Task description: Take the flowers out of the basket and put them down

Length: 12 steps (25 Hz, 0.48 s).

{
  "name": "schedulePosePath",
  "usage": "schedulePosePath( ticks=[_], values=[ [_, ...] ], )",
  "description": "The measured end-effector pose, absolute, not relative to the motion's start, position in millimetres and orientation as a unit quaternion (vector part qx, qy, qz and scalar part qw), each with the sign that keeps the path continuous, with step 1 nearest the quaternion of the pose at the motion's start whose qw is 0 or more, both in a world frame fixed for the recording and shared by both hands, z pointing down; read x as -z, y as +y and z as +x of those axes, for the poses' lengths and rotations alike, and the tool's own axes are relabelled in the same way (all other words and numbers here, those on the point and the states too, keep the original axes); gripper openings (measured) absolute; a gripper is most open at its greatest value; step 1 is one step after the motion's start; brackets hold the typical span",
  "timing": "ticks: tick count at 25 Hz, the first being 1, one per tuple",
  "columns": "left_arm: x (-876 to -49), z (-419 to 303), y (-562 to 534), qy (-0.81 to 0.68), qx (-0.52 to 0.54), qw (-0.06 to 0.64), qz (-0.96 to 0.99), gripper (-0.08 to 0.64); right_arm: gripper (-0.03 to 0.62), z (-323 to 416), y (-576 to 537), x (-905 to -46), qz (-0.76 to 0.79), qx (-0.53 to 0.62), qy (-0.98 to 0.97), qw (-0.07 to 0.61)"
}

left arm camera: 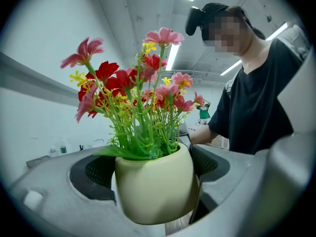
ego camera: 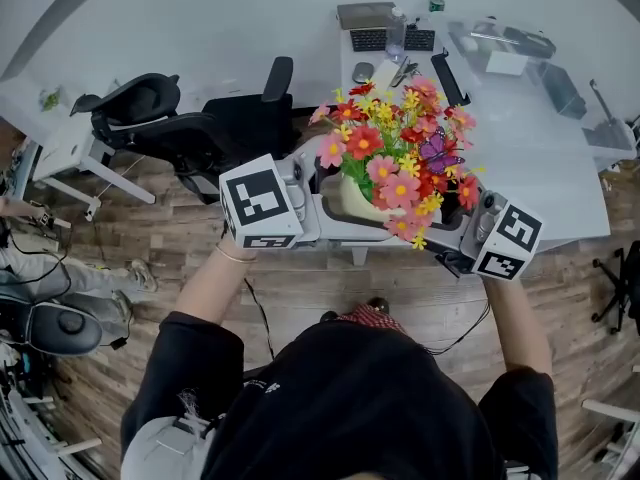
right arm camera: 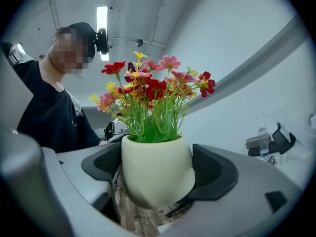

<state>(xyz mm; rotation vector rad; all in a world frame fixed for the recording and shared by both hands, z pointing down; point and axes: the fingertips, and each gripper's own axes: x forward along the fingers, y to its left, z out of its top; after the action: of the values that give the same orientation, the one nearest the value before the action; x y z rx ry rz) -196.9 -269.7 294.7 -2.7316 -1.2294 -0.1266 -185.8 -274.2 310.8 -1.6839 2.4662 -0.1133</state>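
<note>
Left hand-held gripper (left arm camera: 150,171): jaws pinching the cream pot (left arm camera: 155,184) from one side.
Right hand-held gripper (right arm camera: 158,171): pads pressed on the same pot, opposite side.
Flowers (ego camera: 395,153): upright in the pot (red, pink, yellow), held in the air above the wooden floor (ego camera: 300,298), near the white counter (ego camera: 545,168).

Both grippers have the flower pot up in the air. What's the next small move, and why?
Probably carry the pot forward over the white table, keeping it upright, before lowering it. The left gripper and right gripper each clamp its sides, and both gripper views show only wood floor beneath it, so nothing supports it yet. No basket is in view.
</note>
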Motion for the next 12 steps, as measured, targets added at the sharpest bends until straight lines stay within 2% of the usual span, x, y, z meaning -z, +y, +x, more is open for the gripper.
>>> schedulePosePath(
  ticks=[12],
  values=[
    [-299.9, -191.3, -271.1, -0.4, 0.039, 0.073, -0.913, 0.476, 0.457, -180.1, -276.0, -316.2, -0.554, 0.034, 0.828, 0.075]
  ],
)
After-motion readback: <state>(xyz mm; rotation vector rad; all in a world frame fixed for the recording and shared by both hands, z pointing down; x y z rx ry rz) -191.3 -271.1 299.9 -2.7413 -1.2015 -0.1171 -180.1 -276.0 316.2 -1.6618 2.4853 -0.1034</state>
